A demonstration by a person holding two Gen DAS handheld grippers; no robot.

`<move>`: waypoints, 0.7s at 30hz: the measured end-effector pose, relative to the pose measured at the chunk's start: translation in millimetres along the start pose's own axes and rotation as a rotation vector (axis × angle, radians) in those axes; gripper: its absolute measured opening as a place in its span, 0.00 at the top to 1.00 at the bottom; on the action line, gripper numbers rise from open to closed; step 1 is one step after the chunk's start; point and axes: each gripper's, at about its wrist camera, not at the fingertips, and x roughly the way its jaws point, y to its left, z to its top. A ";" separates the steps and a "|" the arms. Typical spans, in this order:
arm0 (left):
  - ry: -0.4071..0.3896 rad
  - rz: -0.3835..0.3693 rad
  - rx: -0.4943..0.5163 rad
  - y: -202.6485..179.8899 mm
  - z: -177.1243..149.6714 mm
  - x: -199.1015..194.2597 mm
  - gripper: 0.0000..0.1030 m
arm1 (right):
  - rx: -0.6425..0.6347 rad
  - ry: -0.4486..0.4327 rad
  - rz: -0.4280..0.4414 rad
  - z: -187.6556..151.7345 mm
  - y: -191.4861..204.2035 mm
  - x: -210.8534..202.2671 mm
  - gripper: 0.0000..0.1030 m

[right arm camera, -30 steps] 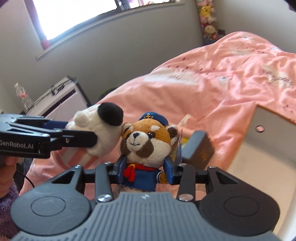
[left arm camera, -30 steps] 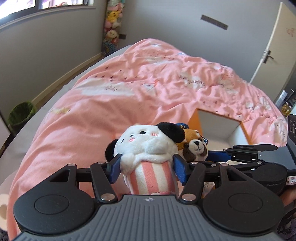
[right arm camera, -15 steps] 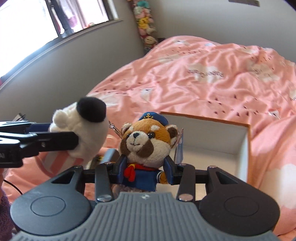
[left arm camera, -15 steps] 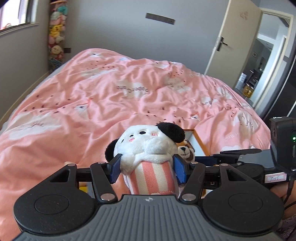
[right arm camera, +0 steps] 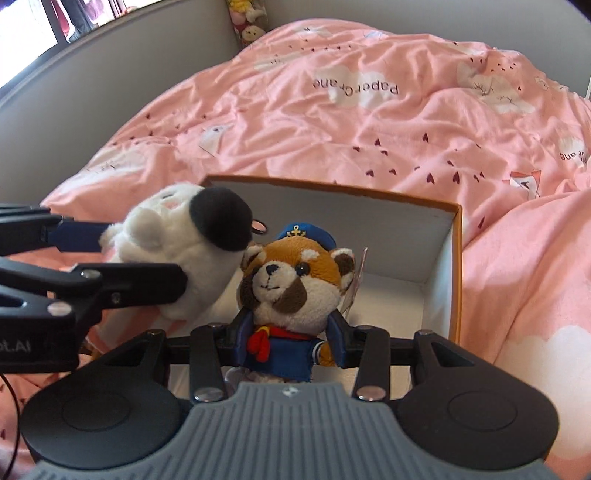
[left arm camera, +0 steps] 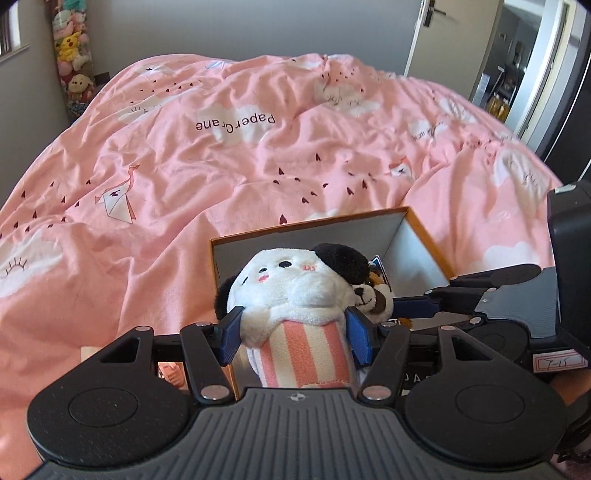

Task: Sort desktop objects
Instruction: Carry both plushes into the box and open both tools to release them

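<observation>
A rumpled pink duvet (left arm camera: 192,177) fills both views, and an open box (right arm camera: 456,258) with orange rim and white walls sits on it. The left wrist view alone shows a doorway (left arm camera: 532,55) far beyond the box to the right and a column of stuffed toys (left arm camera: 72,62) far to its left; the right wrist view alone shows a window (right arm camera: 44,18) beyond the box's left side. The box's white floor looks bare where it can be seen, and duvet lies open on every side of it. Over the box's near left part, the left gripper (left arm camera: 295,334) is clamped on a white panda plush (left arm camera: 295,291) with a pink-striped body. Beside it, above the box's middle, the right gripper (right arm camera: 290,341) squeezes a red panda plush (right arm camera: 291,284) in sailor clothes; the two toys' heads touch.
</observation>
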 end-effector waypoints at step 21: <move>0.107 0.120 0.217 -18.8 6.2 62.3 0.30 | -0.083 0.089 -0.047 -1.7 -3.6 26.1 0.56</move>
